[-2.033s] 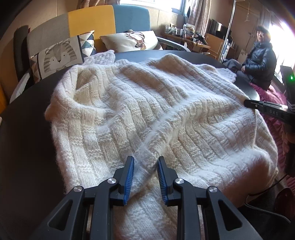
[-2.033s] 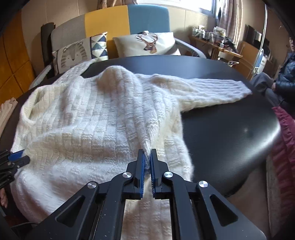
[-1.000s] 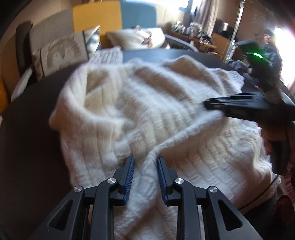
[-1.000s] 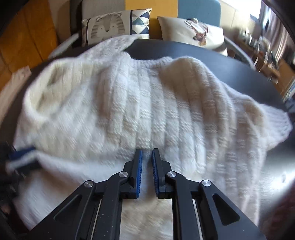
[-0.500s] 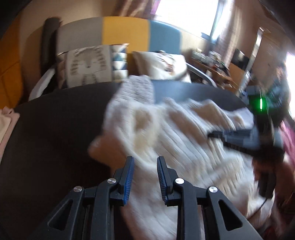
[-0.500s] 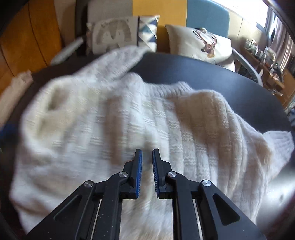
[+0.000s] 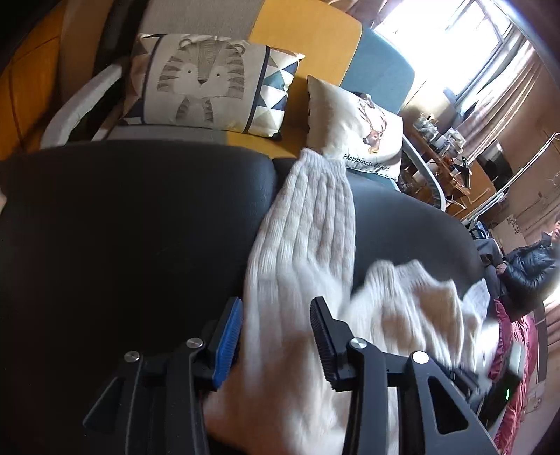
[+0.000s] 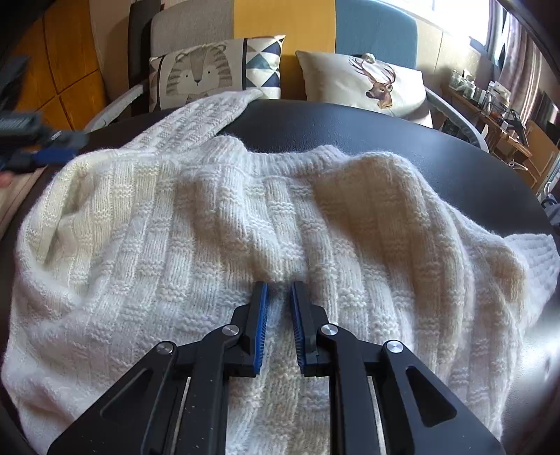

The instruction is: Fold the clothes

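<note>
the cream sweater (image 8: 217, 245) covers most of the black table (image 8: 437, 164), bunched in ridges from the near edge to the middle. bare table lies along the far edge and toward the right edge. in the left wrist view the table's left part (image 7: 122, 227) is bare up to the sleeve (image 7: 308, 224), which runs to the far edge. just past that edge two cushions (image 7: 206, 80) on a sofa (image 8: 371, 24) block the way.
</note>
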Tool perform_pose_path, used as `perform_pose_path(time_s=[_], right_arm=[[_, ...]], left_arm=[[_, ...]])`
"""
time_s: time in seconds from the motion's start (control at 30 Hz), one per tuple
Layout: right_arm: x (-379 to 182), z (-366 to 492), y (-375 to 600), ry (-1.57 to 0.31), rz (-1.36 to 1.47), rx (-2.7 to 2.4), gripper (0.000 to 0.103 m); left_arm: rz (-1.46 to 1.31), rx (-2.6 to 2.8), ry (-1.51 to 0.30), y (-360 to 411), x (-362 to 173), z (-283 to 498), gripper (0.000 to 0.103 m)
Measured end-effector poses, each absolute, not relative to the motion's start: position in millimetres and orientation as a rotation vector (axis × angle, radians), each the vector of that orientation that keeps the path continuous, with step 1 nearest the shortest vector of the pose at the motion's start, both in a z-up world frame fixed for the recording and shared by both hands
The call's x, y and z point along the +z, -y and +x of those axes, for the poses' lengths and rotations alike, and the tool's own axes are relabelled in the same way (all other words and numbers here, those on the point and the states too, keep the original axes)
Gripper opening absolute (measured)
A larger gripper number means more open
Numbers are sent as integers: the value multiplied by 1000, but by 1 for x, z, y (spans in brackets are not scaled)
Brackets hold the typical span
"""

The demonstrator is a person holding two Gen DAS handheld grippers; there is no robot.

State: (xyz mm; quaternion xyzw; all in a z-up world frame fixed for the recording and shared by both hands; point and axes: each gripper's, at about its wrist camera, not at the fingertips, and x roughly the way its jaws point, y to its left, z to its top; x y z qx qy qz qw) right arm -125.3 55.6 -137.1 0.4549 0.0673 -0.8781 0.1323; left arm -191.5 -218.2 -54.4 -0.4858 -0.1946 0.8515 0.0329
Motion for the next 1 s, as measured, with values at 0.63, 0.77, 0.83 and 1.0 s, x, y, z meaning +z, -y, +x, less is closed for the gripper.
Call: perform_pose_path(time_s=[0.63, 0.77, 0.83, 1.0], right_arm=[[-138, -130, -73, 8, 1290, -2493, 15], [-139, -129, -75, 30, 1284, -2489, 15], [-140, -129, -75, 34, 1283, -2488, 15], [-144, -129, -78, 59, 1281, -2482, 15]], left_arm=[[-1589, 2543, 459, 195, -84, -321, 44], [-1581, 2560, 393, 193, -91, -326, 44], [-1560, 2574, 367, 192, -93, -326, 44], [-1548, 2610, 213, 178, -95, -322, 45]])
